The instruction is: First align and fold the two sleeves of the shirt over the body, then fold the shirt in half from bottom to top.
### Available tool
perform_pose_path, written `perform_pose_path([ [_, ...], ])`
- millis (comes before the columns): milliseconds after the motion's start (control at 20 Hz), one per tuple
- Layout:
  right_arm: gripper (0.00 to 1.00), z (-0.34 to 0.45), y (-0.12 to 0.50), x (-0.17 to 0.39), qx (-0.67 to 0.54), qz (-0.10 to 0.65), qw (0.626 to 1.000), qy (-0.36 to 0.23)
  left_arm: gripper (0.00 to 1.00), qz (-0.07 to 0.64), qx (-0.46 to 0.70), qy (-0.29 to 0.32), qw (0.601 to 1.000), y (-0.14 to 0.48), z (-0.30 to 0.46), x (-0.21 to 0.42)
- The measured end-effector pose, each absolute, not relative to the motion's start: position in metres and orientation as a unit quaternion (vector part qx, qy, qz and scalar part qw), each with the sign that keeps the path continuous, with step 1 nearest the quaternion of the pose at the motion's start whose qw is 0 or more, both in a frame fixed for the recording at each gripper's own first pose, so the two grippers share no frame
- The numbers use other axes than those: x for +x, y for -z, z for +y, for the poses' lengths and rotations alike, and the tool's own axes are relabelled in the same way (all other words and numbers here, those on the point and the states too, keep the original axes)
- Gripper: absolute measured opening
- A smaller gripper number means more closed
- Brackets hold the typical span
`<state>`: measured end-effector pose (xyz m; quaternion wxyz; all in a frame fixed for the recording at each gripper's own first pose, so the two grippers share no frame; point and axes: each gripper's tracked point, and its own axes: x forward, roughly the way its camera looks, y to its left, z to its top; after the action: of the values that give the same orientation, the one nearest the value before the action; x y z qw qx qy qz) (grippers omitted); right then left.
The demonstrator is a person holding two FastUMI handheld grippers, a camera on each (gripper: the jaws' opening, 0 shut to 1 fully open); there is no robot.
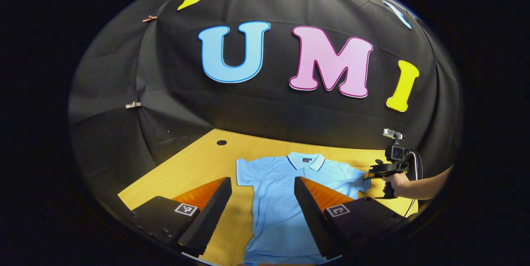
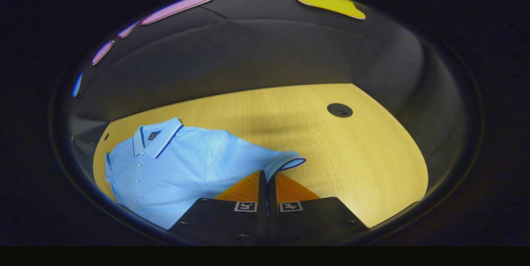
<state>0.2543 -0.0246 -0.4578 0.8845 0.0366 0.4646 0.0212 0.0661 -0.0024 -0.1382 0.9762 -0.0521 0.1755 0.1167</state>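
Left gripper (image 1: 263,183): fingers spread wide, holding nothing, above the light-blue short-sleeved polo shirt (image 1: 281,200) lying flat on the yellow wooden table (image 1: 182,166). Right gripper (image 2: 266,179): fingers pinched together on the sleeve cuff (image 2: 285,162); at 3 o'clock in the left gripper view, a hand (image 1: 398,183) holds it.

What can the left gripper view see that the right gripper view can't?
The left gripper view takes in the left gripper held open above the shirt, the other gripper farther off at the shirt's sleeve edge, and the hand holding it.

The right gripper view gives the close look: the right gripper shut on the sleeve, whose edge is lifted a little off the table.

Both views share the light blue shirt lying face up with its collar, the wooden table with a round hole, and the black cloth wall behind.
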Motion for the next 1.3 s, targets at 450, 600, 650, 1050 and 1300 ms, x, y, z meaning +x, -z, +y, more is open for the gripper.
perform_pose_path([
  [450, 0.05, 0.071, 0.394, 0.27, -0.069, 0.4, 0.906, -0.119, 0.96, 0.171, -0.066, -0.132, 0.974, 0.144, 0.034, 0.035],
  [600, 0.05, 0.114, 0.391, 0.263, -0.097, 0.393, 0.902, -0.15, 0.97, 0.171, -0.072, -0.142, 0.972, 0.149, 0.053, 0.023],
  [650, 0.05, 0.129, 0.393, 0.26, -0.103, 0.393, 0.9, -0.158, 0.96, 0.172, -0.075, -0.146, 0.971, 0.15, 0.06, 0.019],
  [1050, 0.05, 0.187, 0.419, 0.222, -0.108, 0.422, 0.881, -0.183, 0.96, 0.182, -0.098, -0.177, 0.962, 0.171, 0.104, -0.006],
  [1300, 0.07, 0.17, 0.417, 0.207, -0.088, 0.435, 0.88, -0.171, 0.97, 0.185, -0.099, -0.169, 0.963, 0.177, 0.111, 0.003],
])
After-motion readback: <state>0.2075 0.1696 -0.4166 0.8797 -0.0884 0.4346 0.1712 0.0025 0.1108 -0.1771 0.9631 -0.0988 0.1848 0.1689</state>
